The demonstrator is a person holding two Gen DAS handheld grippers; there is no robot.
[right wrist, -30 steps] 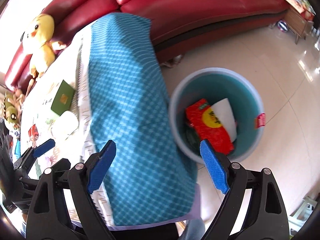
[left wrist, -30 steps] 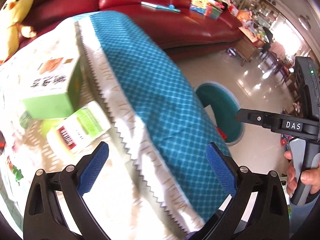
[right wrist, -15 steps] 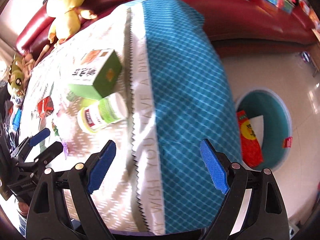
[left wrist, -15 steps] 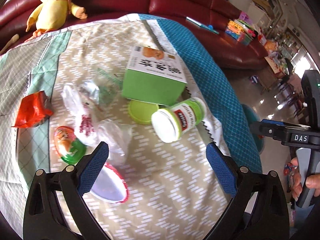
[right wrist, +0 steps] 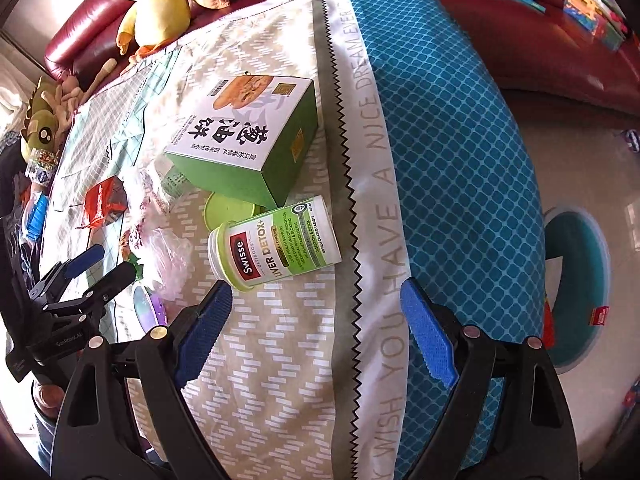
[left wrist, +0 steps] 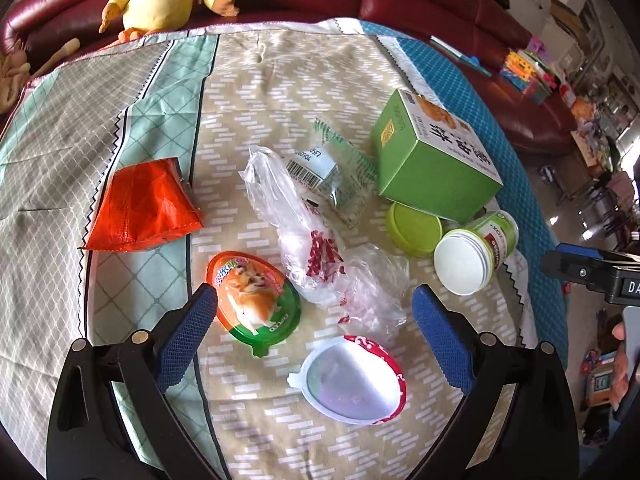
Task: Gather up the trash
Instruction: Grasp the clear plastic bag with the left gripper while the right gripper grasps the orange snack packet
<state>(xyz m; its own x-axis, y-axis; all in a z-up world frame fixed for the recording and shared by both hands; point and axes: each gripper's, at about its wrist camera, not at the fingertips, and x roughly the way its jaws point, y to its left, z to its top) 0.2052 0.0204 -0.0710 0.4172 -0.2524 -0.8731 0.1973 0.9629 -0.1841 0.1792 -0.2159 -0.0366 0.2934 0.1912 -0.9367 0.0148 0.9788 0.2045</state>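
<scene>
Both tools are empty, jaws spread wide: the left hand-held gripper (left wrist: 314,334) hangs over the clutter, the right hand-held gripper (right wrist: 316,330) just beside the supplement bottle (right wrist: 276,244). Most trash is uncollected on the cloth-covered worktop (left wrist: 256,80). Taking the green box (left wrist: 434,160) as landmark: lid (left wrist: 414,229) and bottle touch it, the plastic bags (left wrist: 320,248), two egg-shaped cups (left wrist: 254,302) and red wrapper (left wrist: 140,208) lie further off. The teal bin (right wrist: 580,288), on the floor well away, appears to hold little.
</scene>
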